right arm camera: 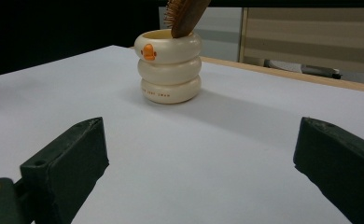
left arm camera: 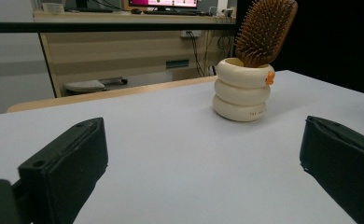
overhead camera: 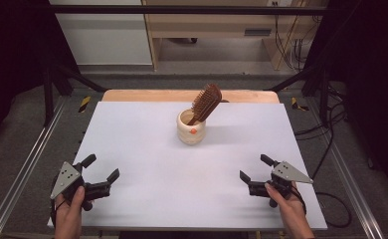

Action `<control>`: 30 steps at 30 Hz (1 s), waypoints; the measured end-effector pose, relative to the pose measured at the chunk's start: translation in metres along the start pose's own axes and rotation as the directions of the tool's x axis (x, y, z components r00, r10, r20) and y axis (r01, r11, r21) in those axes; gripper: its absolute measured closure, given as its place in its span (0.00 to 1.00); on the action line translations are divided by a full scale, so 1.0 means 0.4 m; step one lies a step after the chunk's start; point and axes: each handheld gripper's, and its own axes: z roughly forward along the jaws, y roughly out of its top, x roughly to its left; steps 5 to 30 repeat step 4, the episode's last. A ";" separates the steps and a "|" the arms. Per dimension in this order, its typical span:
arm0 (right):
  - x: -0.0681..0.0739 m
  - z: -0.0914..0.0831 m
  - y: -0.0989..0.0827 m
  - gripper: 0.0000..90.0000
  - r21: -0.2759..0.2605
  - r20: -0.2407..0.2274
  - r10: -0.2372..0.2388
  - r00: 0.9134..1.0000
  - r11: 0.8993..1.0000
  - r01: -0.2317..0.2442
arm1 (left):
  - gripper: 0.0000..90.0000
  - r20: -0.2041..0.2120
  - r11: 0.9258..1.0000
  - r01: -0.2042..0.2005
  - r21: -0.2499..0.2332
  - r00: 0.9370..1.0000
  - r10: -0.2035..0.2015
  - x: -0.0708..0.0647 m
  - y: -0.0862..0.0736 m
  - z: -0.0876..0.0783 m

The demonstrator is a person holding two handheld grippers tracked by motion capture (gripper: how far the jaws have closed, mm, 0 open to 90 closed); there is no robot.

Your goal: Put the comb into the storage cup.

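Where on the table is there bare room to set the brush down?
The white table is bare left, right and in front of the cream cup holding the hairbrush. Only the near corners are taken, by the left claw and right claw.

Grey floor (overhead camera: 33, 114); pale wooden cabinet (overhead camera: 207, 25); white wall panel (overhead camera: 102, 35).

Cream ribbed holder (overhead camera: 191, 128) w/ orange mark, upright, bench centre-rear, wooden hairbrush (overhead camera: 205, 103) inside, tilted, bristle head up
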 end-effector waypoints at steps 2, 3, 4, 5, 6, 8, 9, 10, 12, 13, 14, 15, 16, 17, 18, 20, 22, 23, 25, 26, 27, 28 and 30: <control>0.003 0.005 0.000 0.04 0.010 0.001 -0.005 1.000 1.000 0.005 | 0.01 -0.003 1.000 0.003 0.002 1.000 -0.003 0.001 -0.001 0.000; 0.003 0.006 -0.001 0.04 0.017 0.005 -0.007 1.000 1.000 0.007 | 0.01 -0.003 1.000 0.006 0.002 1.000 -0.006 0.001 -0.001 0.001; 0.004 0.006 -0.003 0.04 0.027 0.009 -0.003 1.000 1.000 0.002 | 0.01 -0.004 1.000 0.007 0.003 1.000 -0.007 0.002 -0.002 0.001; 0.004 0.006 -0.003 0.04 0.027 0.009 -0.003 1.000 1.000 0.002 | 0.01 -0.004 1.000 0.007 0.003 1.000 -0.007 0.002 -0.002 0.001; 0.004 0.006 -0.003 0.04 0.027 0.009 -0.003 1.000 1.000 0.002 | 0.01 -0.004 1.000 0.007 0.003 1.000 -0.007 0.002 -0.002 0.001; 0.004 0.006 -0.003 0.04 0.027 0.009 -0.003 1.000 1.000 0.002 | 0.01 -0.004 1.000 0.007 0.003 1.000 -0.007 0.002 -0.002 0.001; 0.004 0.006 -0.003 0.04 0.027 0.009 -0.003 1.000 1.000 0.002 | 0.01 -0.004 1.000 0.007 0.003 1.000 -0.007 0.002 -0.002 0.001; 0.004 0.006 -0.003 0.04 0.027 0.009 -0.003 1.000 1.000 0.002 | 0.01 -0.004 1.000 0.007 0.003 1.000 -0.007 0.002 -0.002 0.001; 0.004 0.006 -0.003 0.04 0.027 0.009 -0.003 1.000 1.000 0.002 | 0.01 -0.004 1.000 0.007 0.003 1.000 -0.007 0.002 -0.002 0.001; 0.004 0.006 -0.003 0.04 0.027 0.009 -0.003 1.000 1.000 0.002 | 0.01 -0.004 1.000 0.007 0.003 1.000 -0.007 0.002 -0.002 0.001; 0.004 0.006 -0.003 0.04 0.027 0.009 -0.003 1.000 1.000 0.002 | 0.01 -0.004 1.000 0.007 0.003 1.000 -0.007 0.002 -0.002 0.001; 0.004 0.006 -0.003 0.04 0.027 0.009 -0.003 1.000 1.000 0.002 | 0.01 -0.004 1.000 0.007 0.003 1.000 -0.007 0.002 -0.002 0.001; 0.004 0.006 -0.003 0.04 0.027 0.009 -0.003 1.000 1.000 0.002 | 0.01 -0.004 1.000 0.007 0.003 1.000 -0.007 0.002 -0.002 0.001; 0.004 0.006 -0.003 0.04 0.027 0.009 -0.003 1.000 1.000 0.002 | 0.01 -0.004 1.000 0.007 0.003 1.000 -0.007 0.002 -0.002 0.001; 0.004 0.006 -0.003 0.04 0.027 0.009 -0.003 1.000 1.000 0.002 | 0.01 -0.004 1.000 0.007 0.003 1.000 -0.007 0.002 -0.002 0.001; 0.004 0.006 -0.003 0.04 0.027 0.009 -0.003 1.000 1.000 0.002 | 0.01 -0.004 1.000 0.007 0.003 1.000 -0.007 0.002 -0.002 0.001; 0.004 0.006 -0.003 0.04 0.027 0.009 -0.003 1.000 1.000 0.002 | 0.01 -0.004 1.000 0.007 0.003 1.000 -0.007 0.002 -0.002 0.001; 0.004 0.006 -0.003 0.04 0.027 0.009 -0.003 1.000 1.000 0.002 | 0.01 -0.004 1.000 0.007 0.003 1.000 -0.007 0.002 -0.002 0.001; 0.004 0.006 -0.003 0.04 0.027 0.009 -0.003 1.000 1.000 0.002 | 0.01 -0.004 1.000 0.007 0.003 1.000 -0.007 0.002 -0.002 0.001; 0.004 0.006 -0.003 0.04 0.027 0.009 -0.003 1.000 1.000 0.002 | 0.01 -0.004 1.000 0.007 0.003 1.000 -0.007 0.002 -0.002 0.001; 0.004 0.006 -0.003 0.04 0.027 0.009 -0.003 1.000 1.000 0.002 | 0.01 -0.004 1.000 0.007 0.003 1.000 -0.007 0.002 -0.002 0.001; 0.004 0.006 -0.003 0.04 0.027 0.009 -0.003 1.000 1.000 0.002 | 0.01 -0.004 1.000 0.007 0.003 1.000 -0.007 0.002 -0.002 0.001; 0.004 0.006 -0.003 0.04 0.027 0.009 -0.003 1.000 1.000 0.002 | 0.01 -0.004 1.000 0.007 0.003 1.000 -0.007 0.002 -0.002 0.001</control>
